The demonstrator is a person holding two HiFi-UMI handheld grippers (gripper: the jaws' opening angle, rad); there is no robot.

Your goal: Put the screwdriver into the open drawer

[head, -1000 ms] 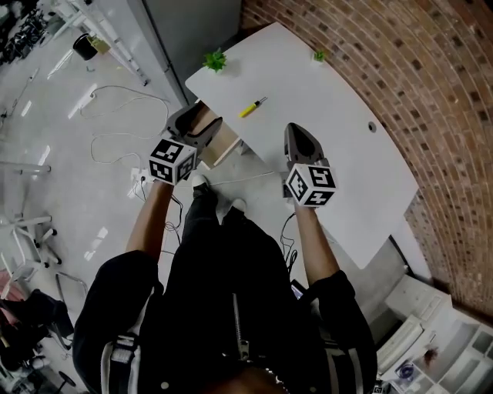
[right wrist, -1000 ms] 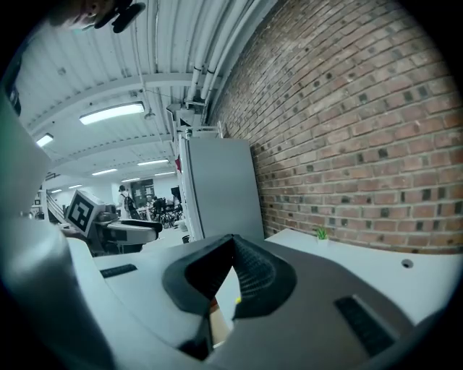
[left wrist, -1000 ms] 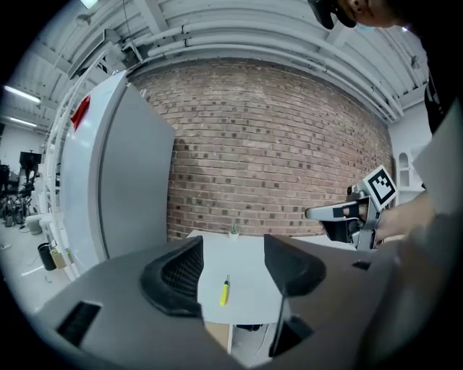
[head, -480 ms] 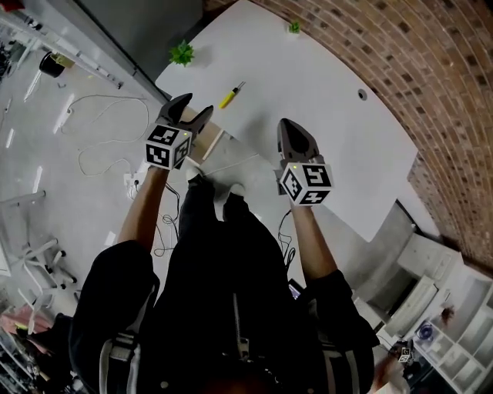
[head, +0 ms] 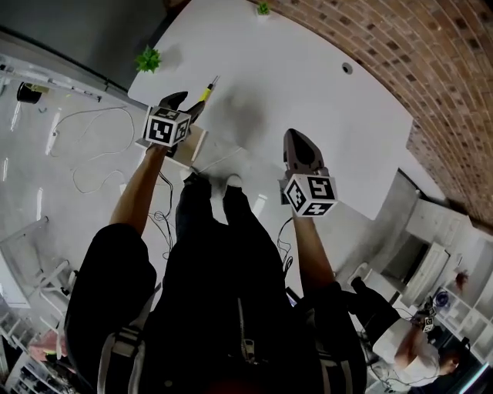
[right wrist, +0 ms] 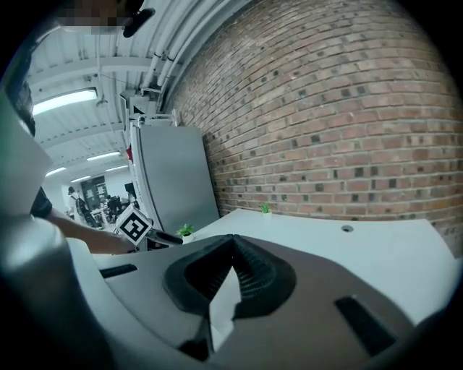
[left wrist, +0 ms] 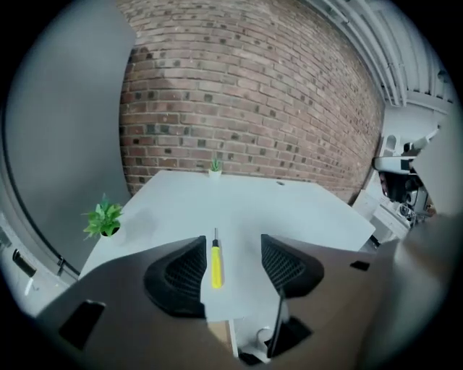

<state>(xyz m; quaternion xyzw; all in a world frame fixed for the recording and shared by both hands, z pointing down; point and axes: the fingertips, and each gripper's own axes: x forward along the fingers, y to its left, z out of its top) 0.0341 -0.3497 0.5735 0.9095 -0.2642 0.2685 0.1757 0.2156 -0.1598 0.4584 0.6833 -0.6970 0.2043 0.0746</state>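
Note:
A yellow-handled screwdriver (head: 206, 91) lies on the white table (head: 308, 100) near its left front edge. My left gripper (head: 189, 104) hovers just in front of it. In the left gripper view the screwdriver (left wrist: 215, 264) lies lengthwise between the two black pads (left wrist: 184, 273) with a gap on each side. The left gripper (left wrist: 233, 241) is closing slightly and grips nothing. The open drawer (head: 188, 145), light wood, juts out under the table edge below that gripper. My right gripper (head: 297, 140) hangs over the table's front edge, shut and empty, as the right gripper view (right wrist: 232, 243) shows.
A small green plant (head: 148, 58) stands at the table's left corner, another plant (head: 263, 8) at the far edge, and a cable hole (head: 347, 68) to the right. A brick wall (head: 400, 46) runs behind. Cables (head: 85, 154) lie on the floor at left. A second person (head: 400, 338) is at lower right.
My left gripper has gone forward and down to the table edge, so the screwdriver now lies between its jaws. The right gripper has shifted forward a little, still shut.

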